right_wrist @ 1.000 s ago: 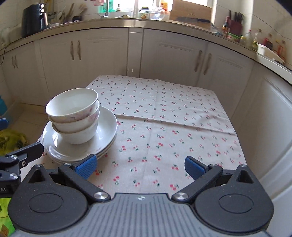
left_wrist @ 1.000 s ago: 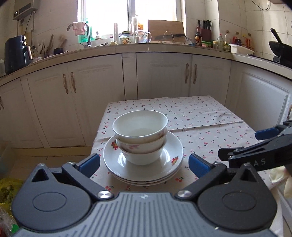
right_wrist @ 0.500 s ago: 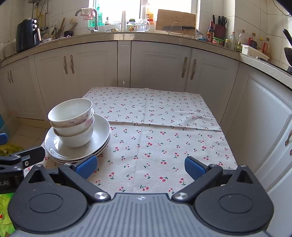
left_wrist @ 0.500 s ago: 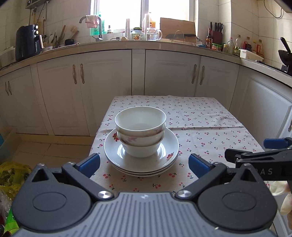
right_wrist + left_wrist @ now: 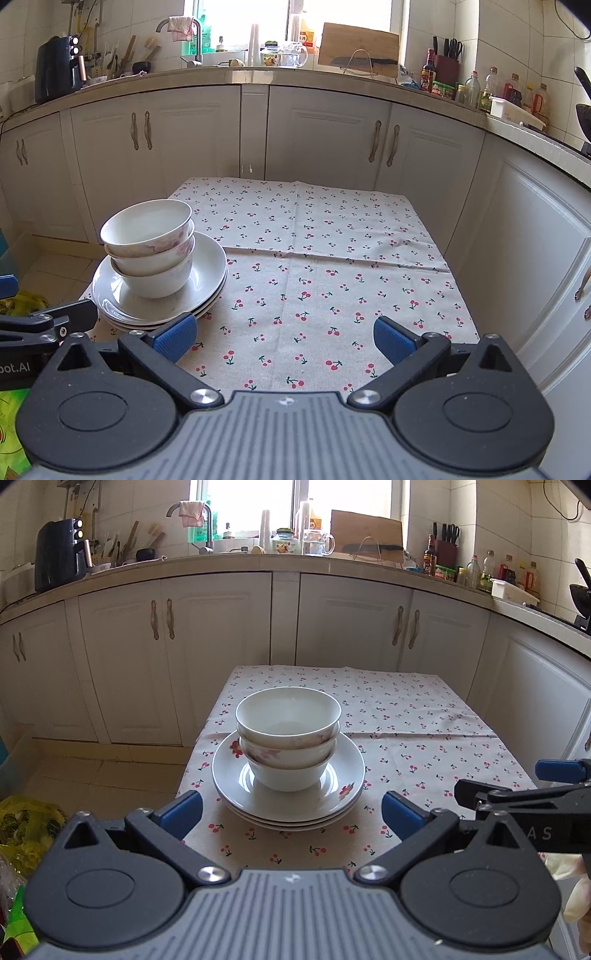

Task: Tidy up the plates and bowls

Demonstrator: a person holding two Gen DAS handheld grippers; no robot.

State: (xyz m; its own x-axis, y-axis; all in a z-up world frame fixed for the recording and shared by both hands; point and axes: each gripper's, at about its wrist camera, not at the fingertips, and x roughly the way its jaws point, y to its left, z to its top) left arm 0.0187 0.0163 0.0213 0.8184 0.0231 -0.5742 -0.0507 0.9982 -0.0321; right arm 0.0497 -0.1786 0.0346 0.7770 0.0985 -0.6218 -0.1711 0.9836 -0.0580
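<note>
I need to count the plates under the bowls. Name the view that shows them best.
Left wrist view: the plates sit centred, their stacked rims showing in front. In the right wrist view they lie left, partly behind a fingertip.

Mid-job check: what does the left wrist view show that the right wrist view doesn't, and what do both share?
Only the left wrist view: the right gripper from the side at the frame's right edge, and a gloved hand.
Only the right wrist view: the bare right half of the cherry-print tablecloth between its own open fingers.
Both: three nested bowls on stacked plates, untouched, and the kitchen counter.
</note>
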